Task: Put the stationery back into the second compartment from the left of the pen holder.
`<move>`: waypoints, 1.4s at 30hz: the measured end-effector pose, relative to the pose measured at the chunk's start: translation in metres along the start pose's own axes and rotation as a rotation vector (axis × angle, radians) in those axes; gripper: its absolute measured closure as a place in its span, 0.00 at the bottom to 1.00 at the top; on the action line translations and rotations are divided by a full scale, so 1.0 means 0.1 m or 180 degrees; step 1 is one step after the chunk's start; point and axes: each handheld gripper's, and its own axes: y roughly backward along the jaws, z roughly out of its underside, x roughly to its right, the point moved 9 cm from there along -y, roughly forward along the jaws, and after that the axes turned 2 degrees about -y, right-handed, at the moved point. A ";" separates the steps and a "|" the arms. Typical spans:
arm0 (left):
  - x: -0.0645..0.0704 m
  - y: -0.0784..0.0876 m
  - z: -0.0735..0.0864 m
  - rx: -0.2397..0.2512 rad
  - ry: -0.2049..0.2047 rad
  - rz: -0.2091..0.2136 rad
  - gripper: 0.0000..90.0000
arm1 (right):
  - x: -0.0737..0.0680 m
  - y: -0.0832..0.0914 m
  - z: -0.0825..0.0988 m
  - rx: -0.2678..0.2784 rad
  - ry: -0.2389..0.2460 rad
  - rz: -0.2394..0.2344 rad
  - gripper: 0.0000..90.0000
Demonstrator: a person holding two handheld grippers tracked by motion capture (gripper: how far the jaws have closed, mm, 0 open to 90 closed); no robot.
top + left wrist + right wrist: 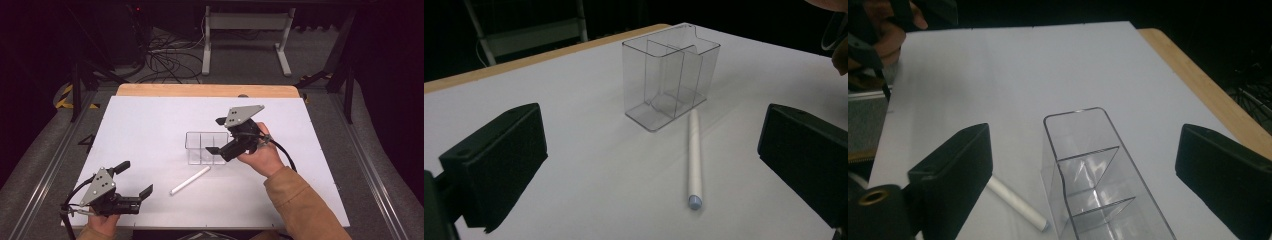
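A clear plastic organiser (206, 147) with three compartments stands upright near the middle of the white desk (150, 120); all three compartments are bare inside; in the left gripper view it stands beyond the jaws, in the right gripper view it lies between and below them. A white pen (189, 180) lies flat on the desk just in front of the organiser, on the person's side, slanting from lower left to upper right in the high view; its far end comes close to the organiser's base; whether the two touch cannot be told.

The right claw (216, 136) hovers at the organiser's right end, raised off the desk, its jaws wide apart and gripping nothing; the organiser's top sits between them without contact. The left claw (134, 178) rests low at the near left corner of the desk, well apart from pen and organiser; its jaws stand wide and bare, pointing toward the pen.
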 end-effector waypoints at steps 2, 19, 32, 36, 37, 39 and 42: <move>0.00 0.00 -0.02 0.0003 0.0008 -0.0017 0.00 | 0.00 0.08 0.00 0.0124 -0.0050 0.0038 0.05; 0.06 -0.04 -0.11 -0.0007 0.0006 0.0064 0.01 | -0.09 0.85 0.30 0.0755 -0.0359 0.0467 0.00; 0.18 -0.12 -0.30 -0.0089 0.0018 0.0294 0.04 | -0.20 1.19 0.97 0.0856 -0.0792 0.0681 0.04; 0.18 -0.15 -0.34 -0.0122 -0.0007 0.0297 0.04 | -0.25 1.20 1.13 0.0815 -0.0797 0.0700 0.07; 0.18 -0.16 -0.35 -0.0142 -0.0019 0.0297 0.04 | -0.26 1.21 1.17 0.0814 -0.0784 0.0715 0.08; 0.19 -0.18 -0.36 -0.0196 -0.0050 0.0289 0.05 | -0.27 1.24 1.23 0.0859 -0.0817 0.0716 0.08; 0.20 -0.21 -0.38 -0.0208 -0.0077 0.0306 0.06 | -0.28 1.30 1.31 0.0936 -0.0886 0.0750 0.08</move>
